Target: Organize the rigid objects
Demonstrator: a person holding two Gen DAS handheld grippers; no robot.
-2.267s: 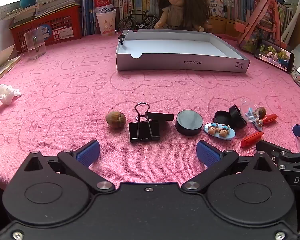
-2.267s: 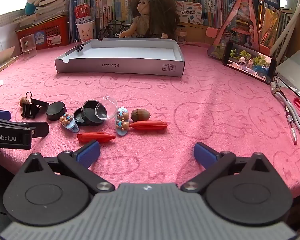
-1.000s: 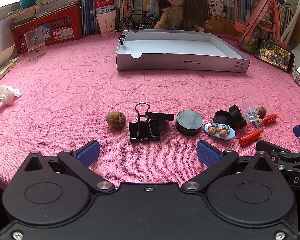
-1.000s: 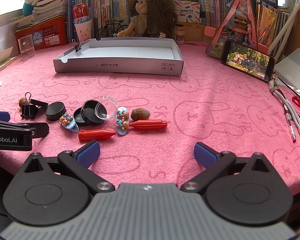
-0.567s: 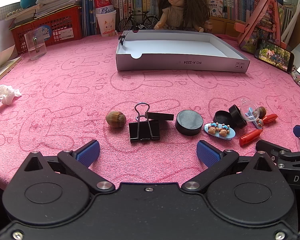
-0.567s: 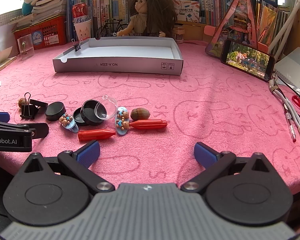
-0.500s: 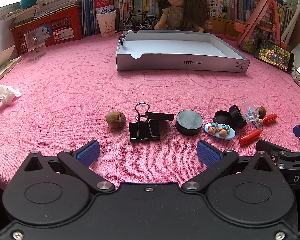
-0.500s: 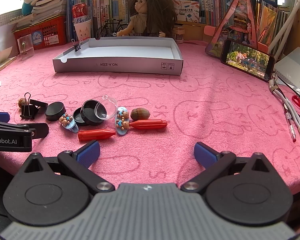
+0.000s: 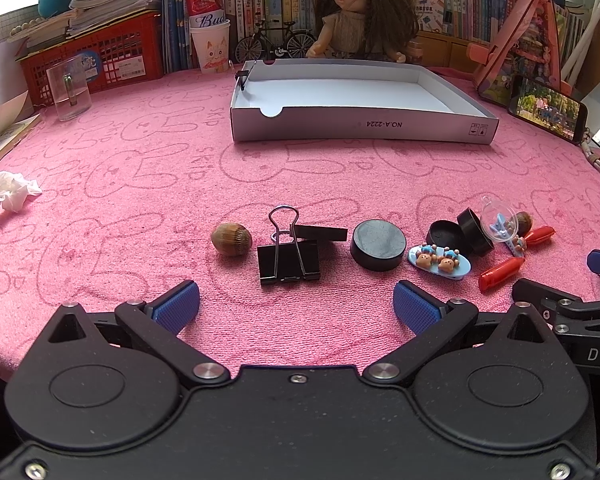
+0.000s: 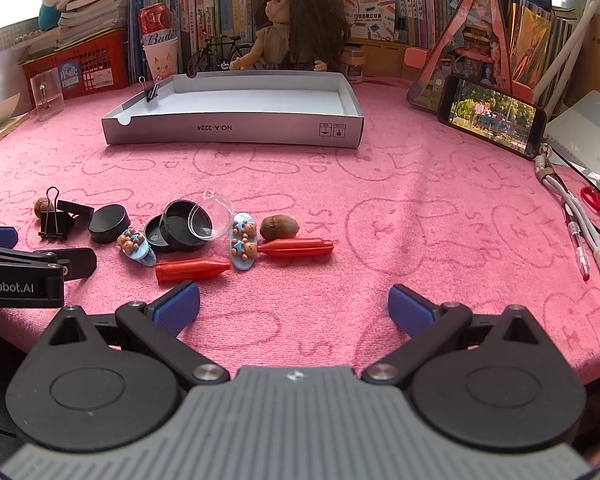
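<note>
Nearest, left gripper (image 9: 296, 304) and right gripper (image 10: 294, 304) both spread wide, holding nothing, at the near edge of the pink bunny-print cloth (image 10: 380, 208). Just beyond, a row of small items near that edge: walnut (image 9: 231, 239), black binder clip (image 9: 289, 258), black round lid (image 9: 378, 244), bear hair clip (image 9: 439, 261), red caps (image 10: 192, 270), acorn (image 10: 279, 227). Farther, toward the far edge, white cardboard tray (image 10: 232, 130) w/ small binder clip (image 10: 153, 90) on its left wall. Doll (image 10: 296, 24) behind it.
</note>
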